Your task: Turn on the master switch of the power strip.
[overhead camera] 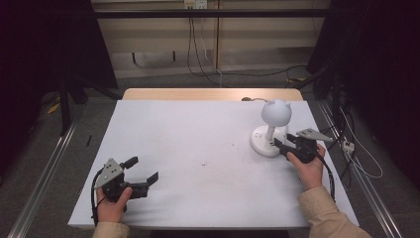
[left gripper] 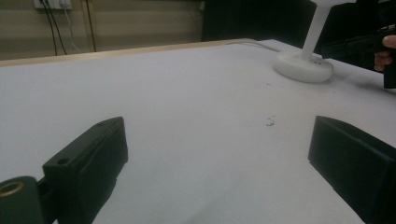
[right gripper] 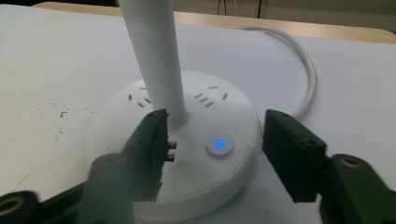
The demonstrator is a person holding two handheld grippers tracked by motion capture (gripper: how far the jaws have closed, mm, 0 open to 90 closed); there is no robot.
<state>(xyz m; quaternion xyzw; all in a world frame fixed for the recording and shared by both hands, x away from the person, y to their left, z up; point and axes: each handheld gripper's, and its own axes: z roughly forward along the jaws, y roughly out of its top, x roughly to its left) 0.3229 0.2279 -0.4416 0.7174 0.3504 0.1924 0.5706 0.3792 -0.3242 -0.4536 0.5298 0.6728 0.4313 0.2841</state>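
The right claw [right gripper: 212, 149] stands released — jaws astride the lamp base [right gripper: 187, 186], its lit button [right gripper: 219, 144] dead ahead (left claw [overhead camera: 143, 171], released, well apart).

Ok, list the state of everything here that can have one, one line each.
Lamp: upright on the table, shade dark, not glowing.
Button: glowing blue on the lamp base.
Cord: curls loose on the table behind the base.
Left tool: open, holding nothing, low over the table.
Right tool: open, jaws either side of the button over the base, gripping nothing.
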